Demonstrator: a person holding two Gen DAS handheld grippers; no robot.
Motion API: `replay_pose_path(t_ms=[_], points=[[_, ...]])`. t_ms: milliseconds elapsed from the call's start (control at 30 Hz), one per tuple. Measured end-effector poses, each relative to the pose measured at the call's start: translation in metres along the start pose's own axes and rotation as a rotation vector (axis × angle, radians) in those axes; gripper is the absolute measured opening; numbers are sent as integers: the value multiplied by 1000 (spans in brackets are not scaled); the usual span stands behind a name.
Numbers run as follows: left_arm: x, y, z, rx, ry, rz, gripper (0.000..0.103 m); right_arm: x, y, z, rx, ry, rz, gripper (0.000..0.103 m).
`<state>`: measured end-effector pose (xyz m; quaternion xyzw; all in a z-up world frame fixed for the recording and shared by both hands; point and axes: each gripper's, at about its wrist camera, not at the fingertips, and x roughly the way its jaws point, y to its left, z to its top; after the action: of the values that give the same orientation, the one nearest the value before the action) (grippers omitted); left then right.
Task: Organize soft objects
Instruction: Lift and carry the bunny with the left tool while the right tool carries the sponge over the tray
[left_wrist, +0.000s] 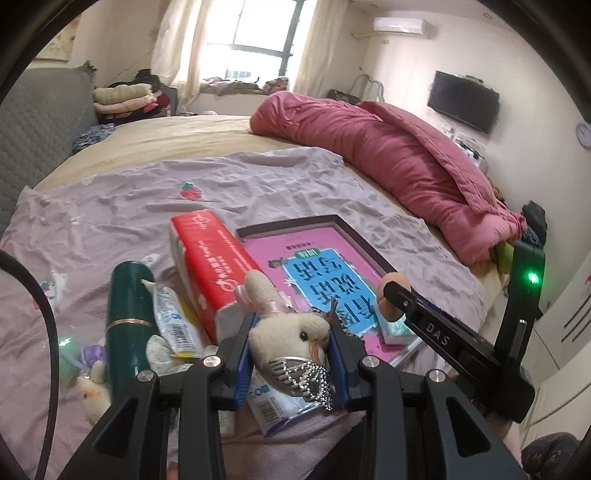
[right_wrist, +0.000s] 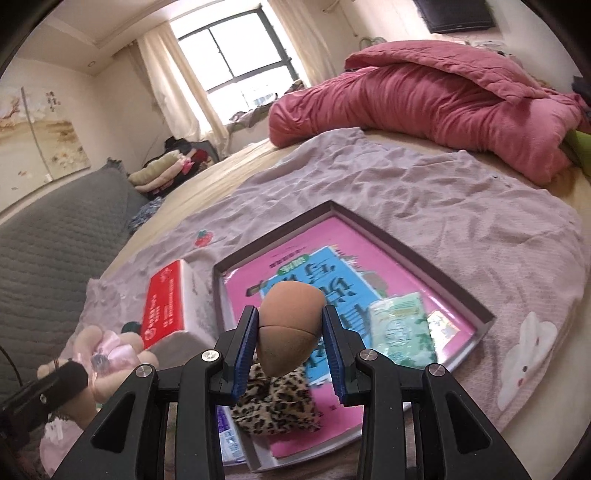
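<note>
My left gripper is shut on a cream plush rabbit with a pink bow, held above the lilac cloth beside the shallow box. My right gripper is shut on a brown egg-shaped sponge, held over the near part of the box. The box holds a pink book, a green tissue pack and a leopard-print soft piece. The right gripper with the sponge also shows in the left wrist view, and the rabbit at the lower left of the right wrist view.
On the lilac cloth lie a red tissue box, a dark green bottle, white packets, and a second small plush. A pink quilt is bunched at the bed's far right. A grey headboard is at left.
</note>
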<state>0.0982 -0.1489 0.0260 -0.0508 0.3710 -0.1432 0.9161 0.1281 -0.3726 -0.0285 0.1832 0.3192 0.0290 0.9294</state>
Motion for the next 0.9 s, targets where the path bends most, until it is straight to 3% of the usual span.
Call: replay_pose_path(t_ms=[300,667,900], points=[[32,-28,-5,48,66,-38,36,-3,-25,5,58,-9,-72,36],[76,-58,-14,116,132,-58,36,-4,-38,6,101,-9,-70,36],[102,-60,-14,90,166,-80,36,-2,-40,6,111,-1,-62,36]])
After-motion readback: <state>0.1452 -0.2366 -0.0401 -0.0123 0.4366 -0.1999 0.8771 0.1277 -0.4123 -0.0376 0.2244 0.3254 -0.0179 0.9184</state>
